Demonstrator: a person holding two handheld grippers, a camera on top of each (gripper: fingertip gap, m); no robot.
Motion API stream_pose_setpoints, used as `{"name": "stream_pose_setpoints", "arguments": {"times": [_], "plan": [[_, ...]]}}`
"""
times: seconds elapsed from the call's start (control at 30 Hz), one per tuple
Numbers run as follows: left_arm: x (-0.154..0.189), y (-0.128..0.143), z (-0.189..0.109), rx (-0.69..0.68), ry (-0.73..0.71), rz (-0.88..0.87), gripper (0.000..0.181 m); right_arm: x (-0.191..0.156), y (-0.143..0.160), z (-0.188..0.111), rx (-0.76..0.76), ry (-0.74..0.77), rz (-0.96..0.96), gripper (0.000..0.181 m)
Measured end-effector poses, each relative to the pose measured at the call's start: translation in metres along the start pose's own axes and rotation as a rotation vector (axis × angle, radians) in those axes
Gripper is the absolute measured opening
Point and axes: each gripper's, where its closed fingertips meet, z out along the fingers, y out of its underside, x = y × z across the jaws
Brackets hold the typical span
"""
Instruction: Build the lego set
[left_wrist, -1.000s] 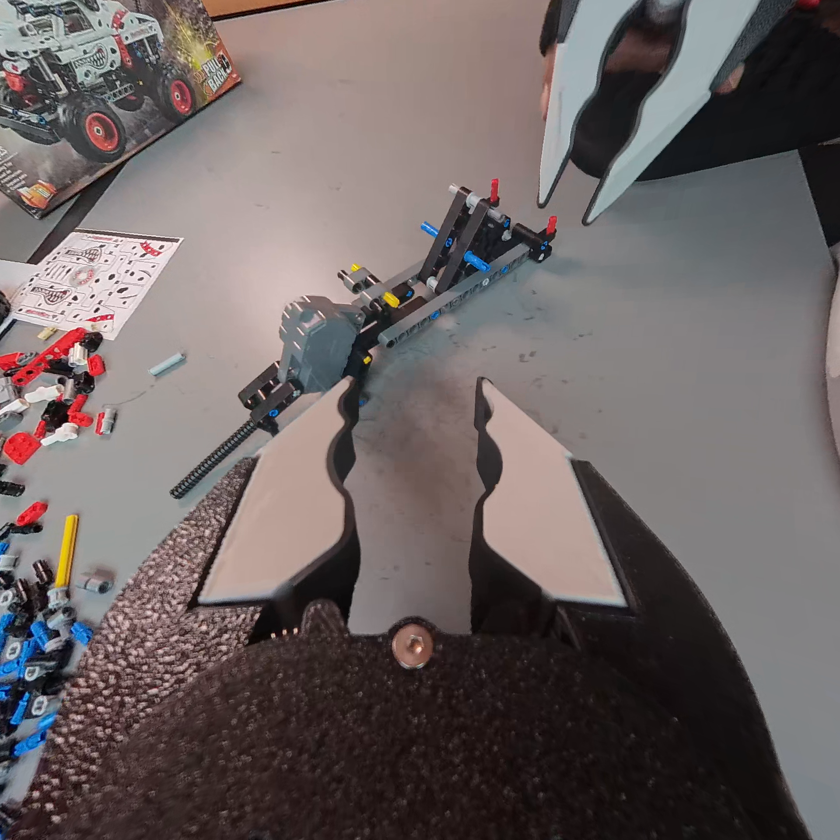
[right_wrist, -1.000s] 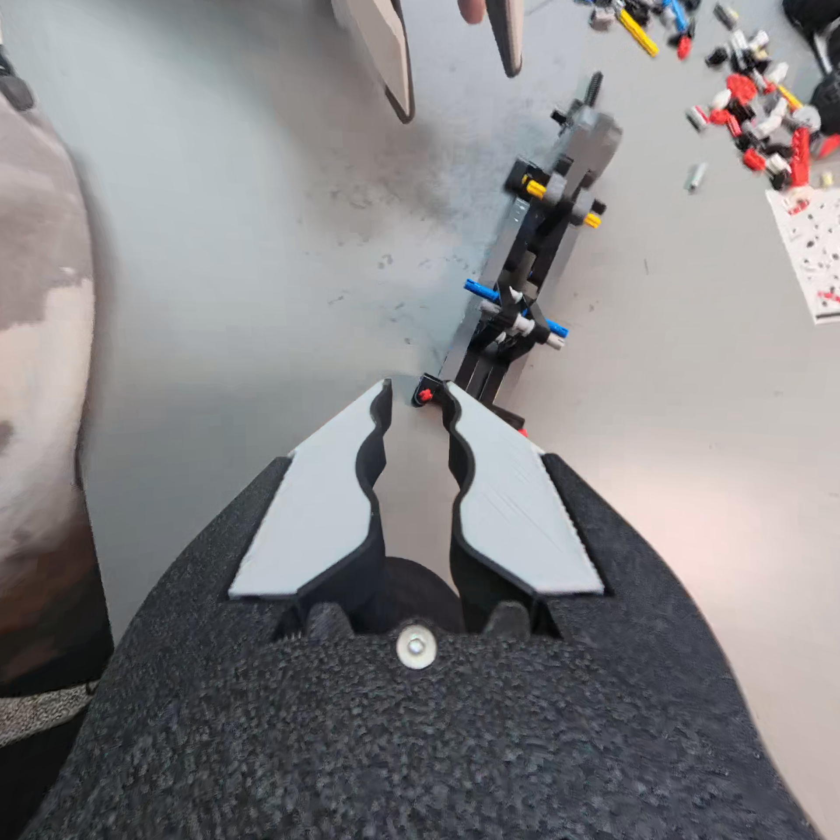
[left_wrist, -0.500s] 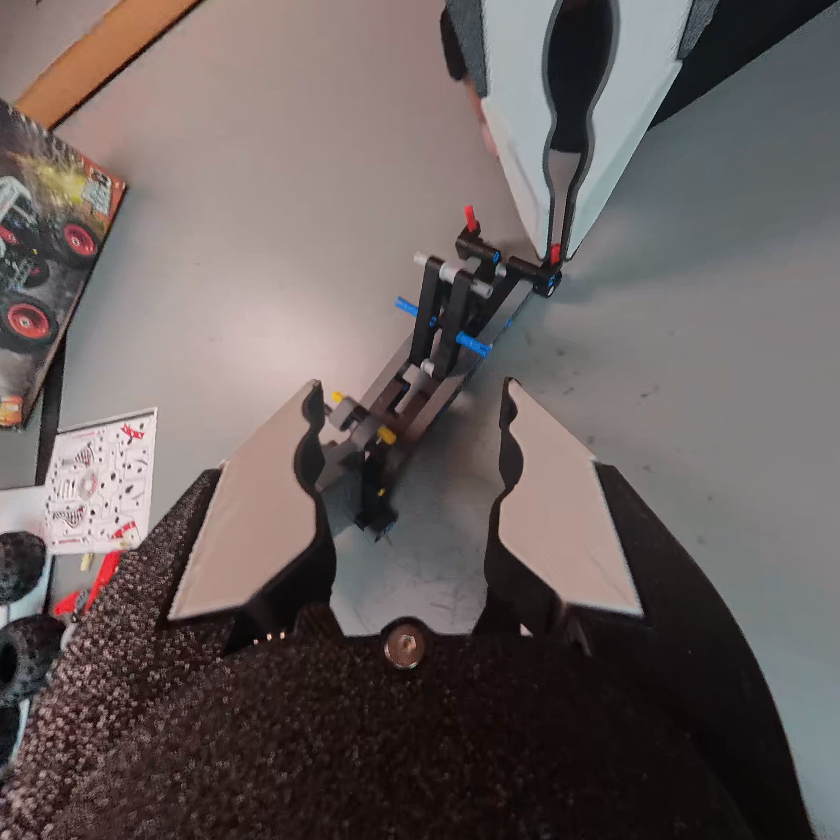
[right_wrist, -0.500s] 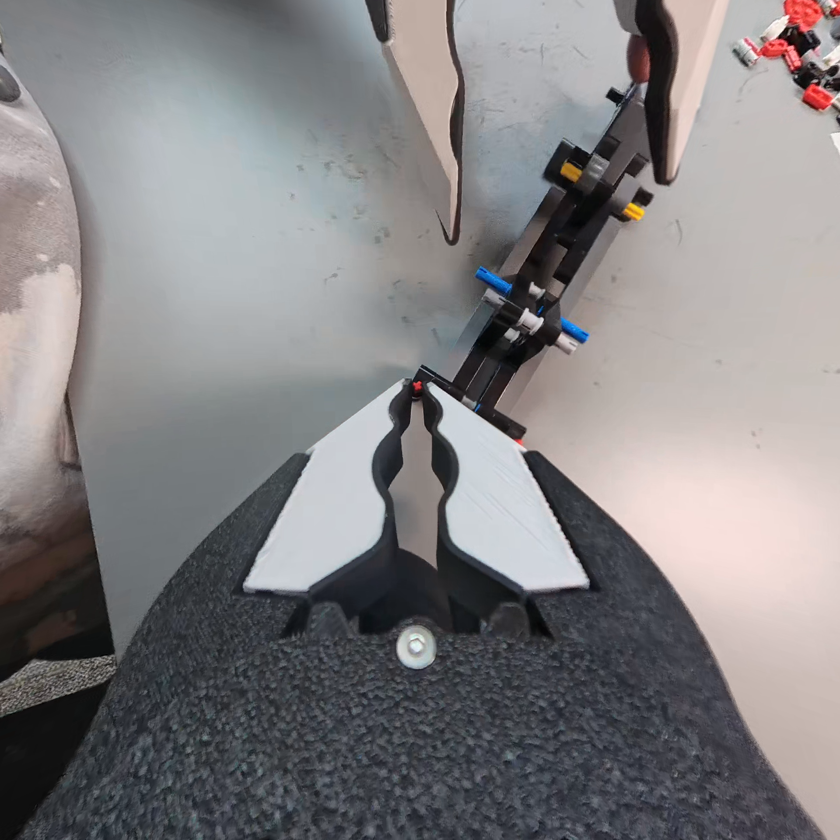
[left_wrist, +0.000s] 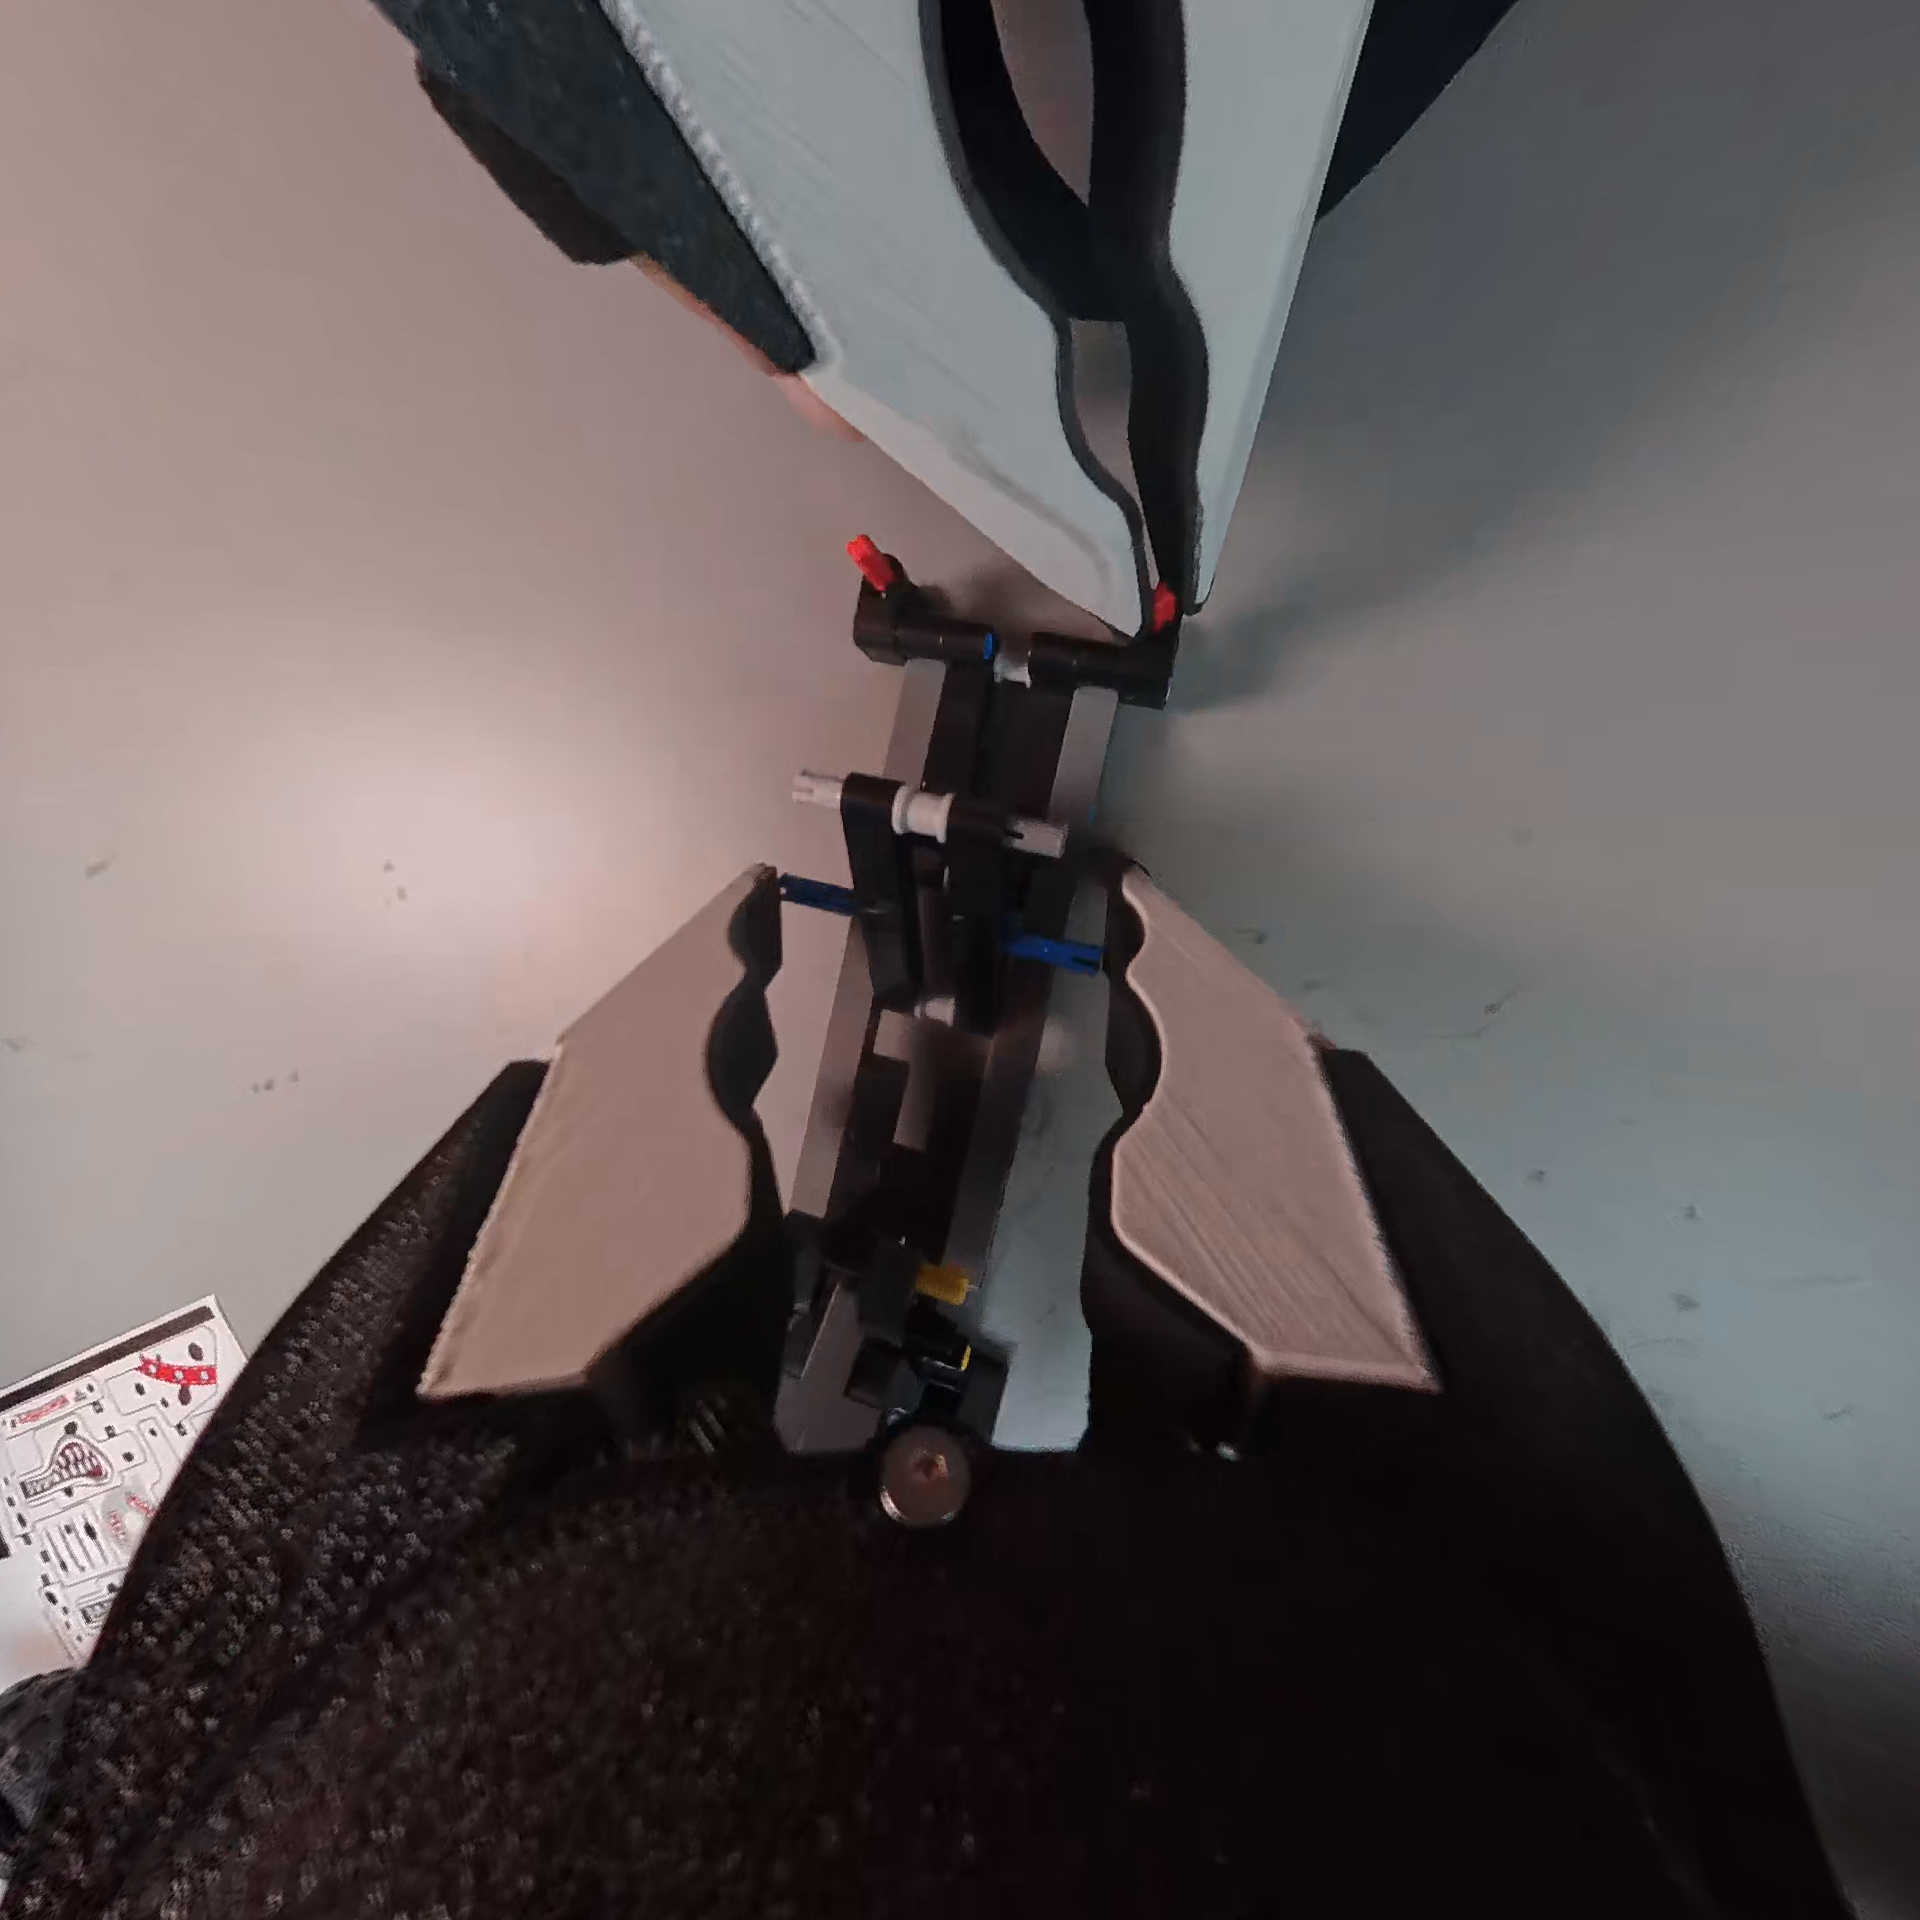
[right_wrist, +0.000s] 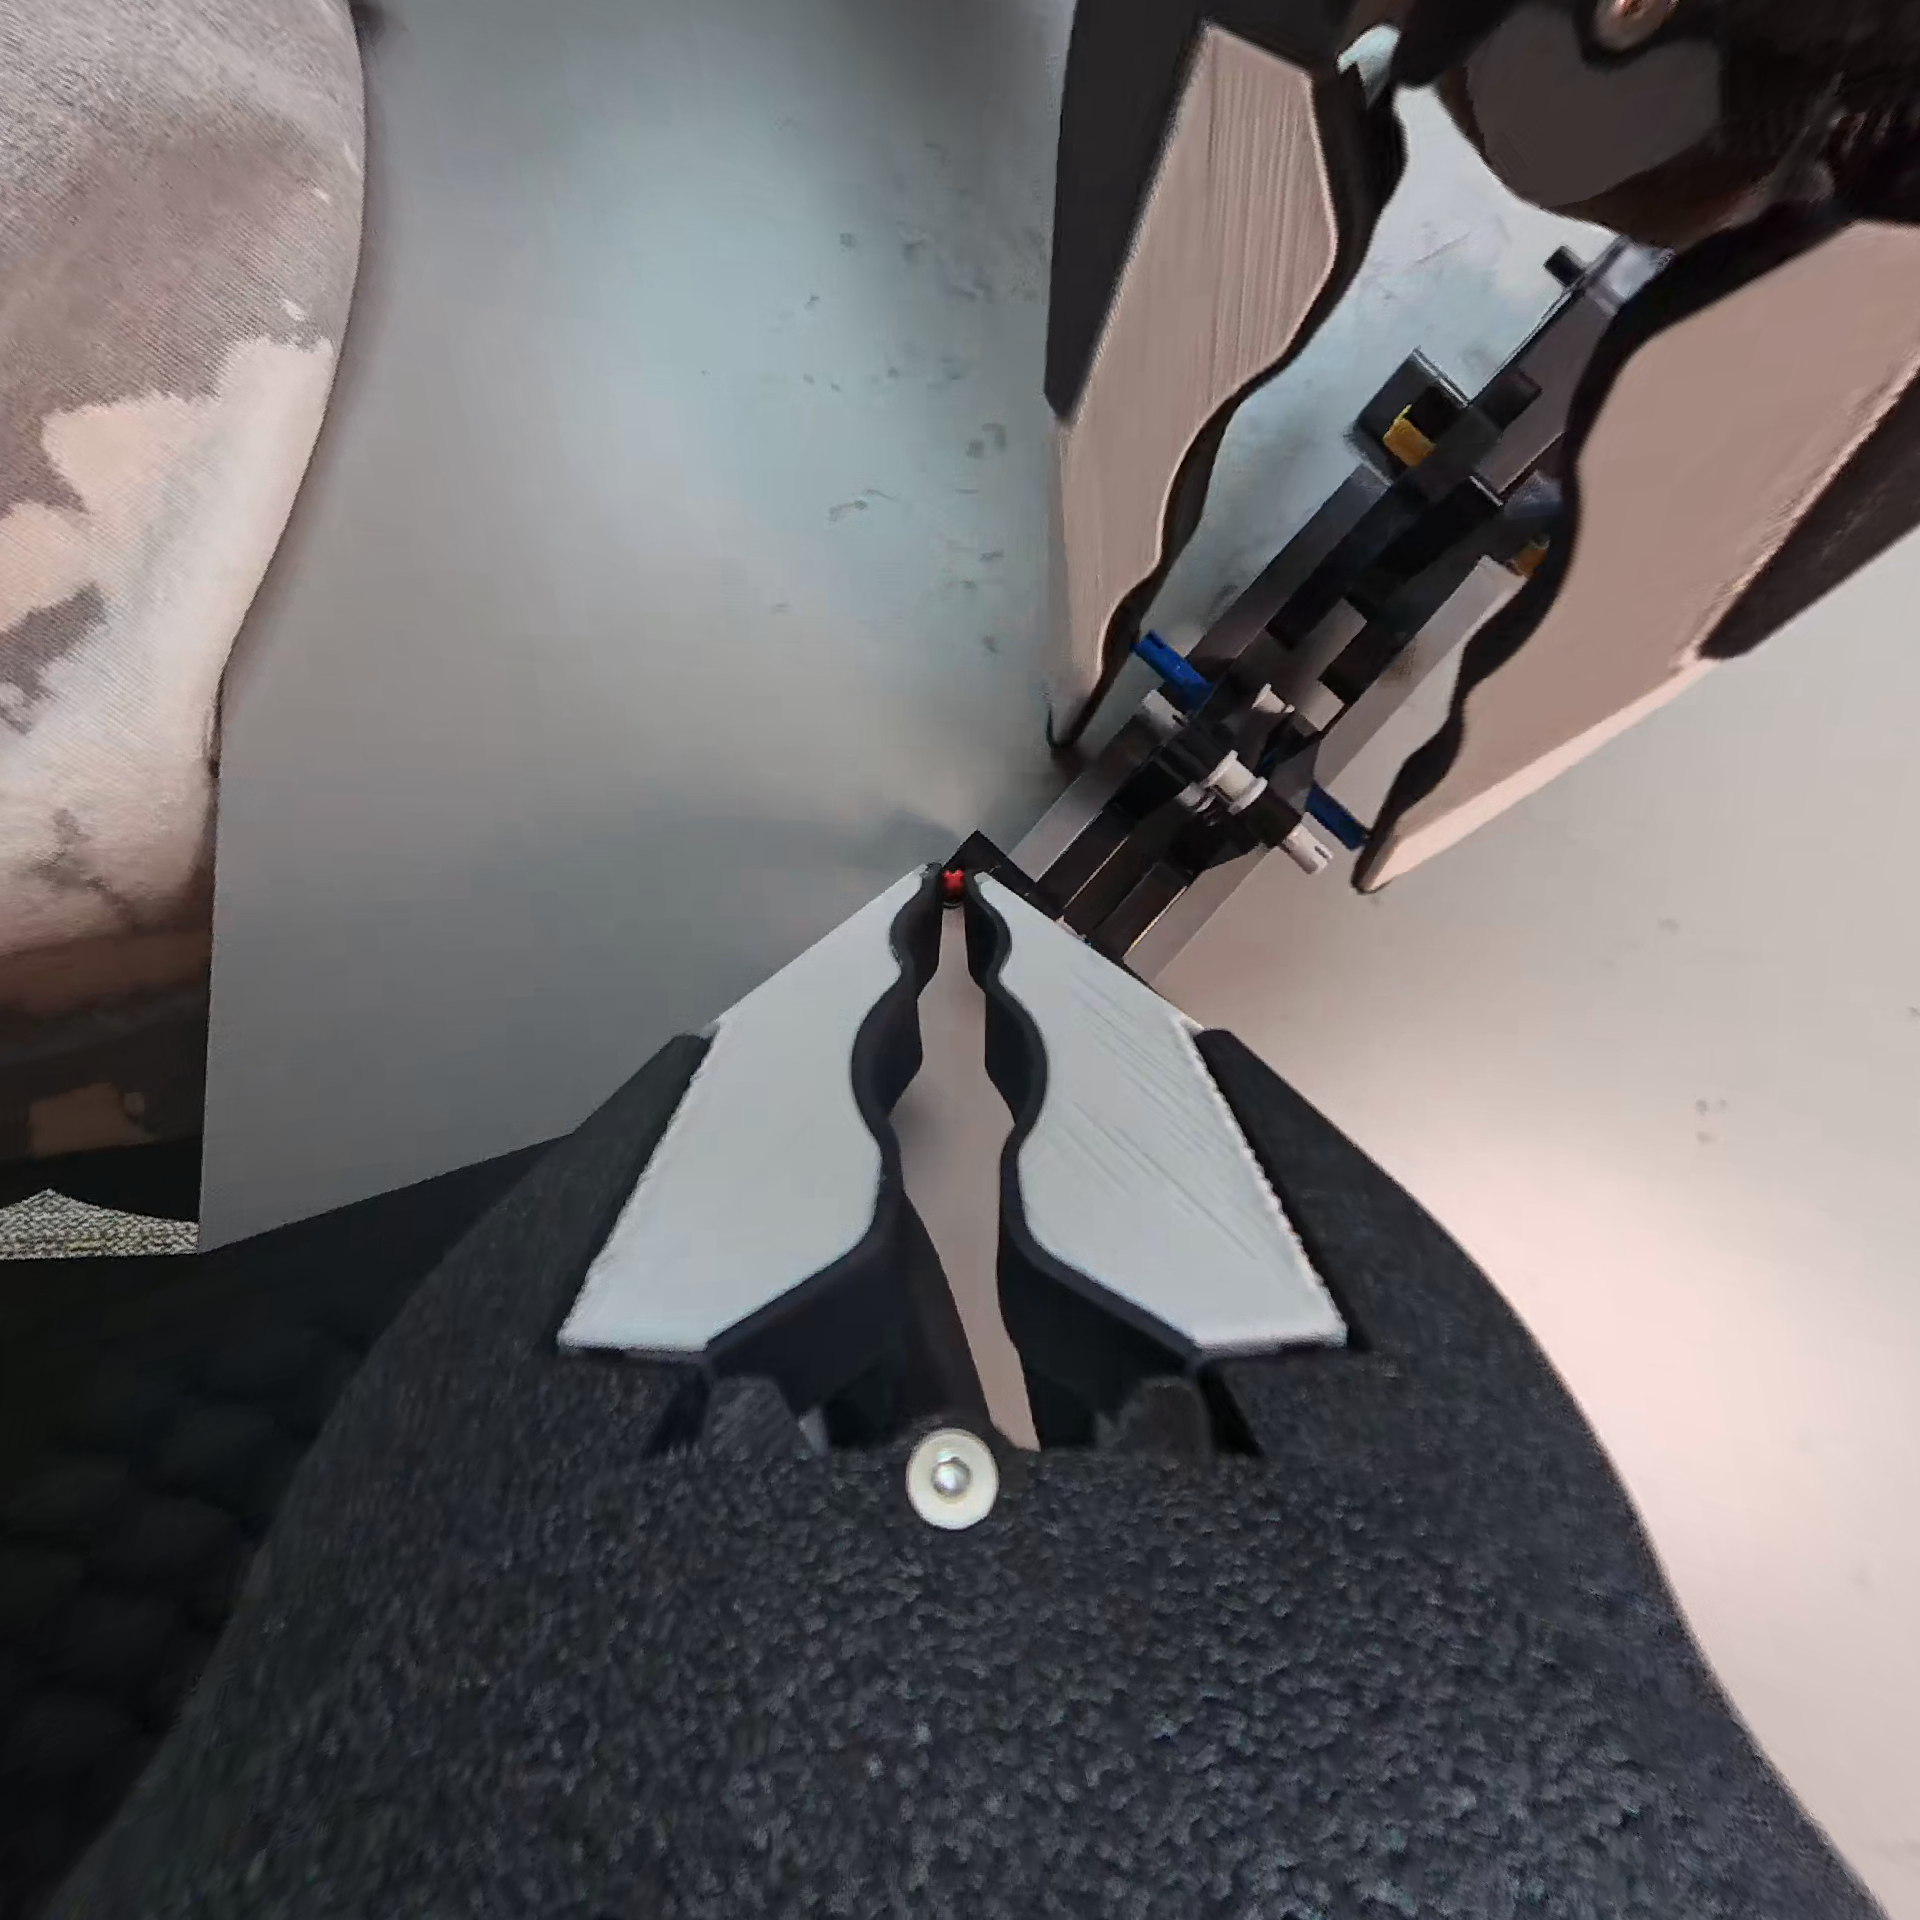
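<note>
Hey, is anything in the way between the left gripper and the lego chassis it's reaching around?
Nothing visible. The left gripper is open with the lego chassis already lying between its fingers; only the blue axle ends sit near the tips. The right gripper pinches a red pin at the far end, clear of that path.

Your grey table (left_wrist: 364, 520) is scuffed with small dark marks; the long black-and-grey lego chassis (left_wrist: 966, 935) lies flat on it. A white printed sheet (left_wrist: 94, 1455) rests at your near-left corner.
</note>
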Motion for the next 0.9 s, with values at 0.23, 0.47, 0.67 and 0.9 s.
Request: {"name": "stream_pose_setpoints", "arguments": {"times": [0.23,0.47,0.67,0.9], "plan": [[0.0002,0.0,0.0016,0.0,0.018,0.028,0.062,-0.0004,-0.001,0.0003,0.006,-0.008,0.083,0.004],[0.0008,0.0003,0.0015,-0.004,0.013,0.023,0.062,-0.001,-0.0023,-0.0006,0.035,0.006,0.14,0.003],[0.0013,0.0002,0.0015,-0.004,0.017,0.025,0.061,-0.0018,-0.0032,-0.0013,0.072,0.007,0.165,0.003],[0.0017,-0.0002,0.0015,-0.004,0.012,0.03,0.061,-0.0024,-0.0038,-0.0024,0.08,-0.001,0.186,0.003]]}}
